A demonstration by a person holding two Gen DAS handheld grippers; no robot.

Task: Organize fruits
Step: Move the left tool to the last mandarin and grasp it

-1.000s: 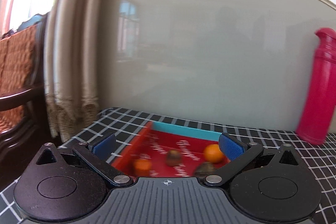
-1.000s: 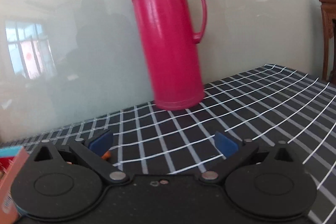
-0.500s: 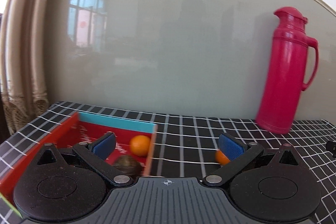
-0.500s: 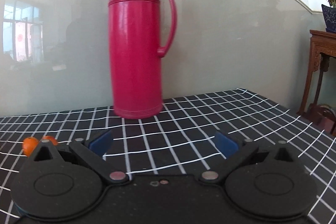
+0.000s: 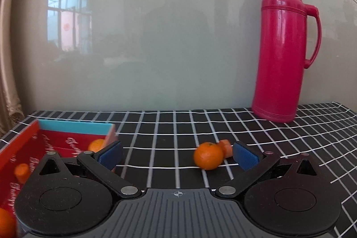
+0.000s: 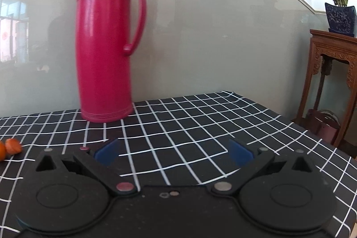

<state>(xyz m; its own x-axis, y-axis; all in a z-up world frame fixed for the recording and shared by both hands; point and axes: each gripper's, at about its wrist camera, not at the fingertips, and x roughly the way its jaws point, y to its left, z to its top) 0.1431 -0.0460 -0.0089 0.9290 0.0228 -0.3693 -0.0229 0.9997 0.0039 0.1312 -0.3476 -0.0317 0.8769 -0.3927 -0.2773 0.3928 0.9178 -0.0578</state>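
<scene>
Two loose pieces of fruit are seen on the checked counter outside the box: a small round orange and, touching it on the far side, a smaller orange-red piece whose kind cannot be told. Both lie just beside the right-hand pad of the left tongs, which are spread wide and hold nothing. The red box with its blue far wall is set toward the counter's left edge, and several orange fruits are already inside it. The right tongs are likewise opened wide and empty, pointed at bare cloth in front of the pink thermos that stands near the counter's back edge; the same loose fruit is glimpsed at the far left of that view.

The orange is judged light, firm but yielding under its skin, and prone to roll on the cloth. It would best be taken across its widest part with the pads level, and squeezed only gently, since the peel could be bruised. The smaller piece is likely to be nudged if the approach is careless.
</scene>
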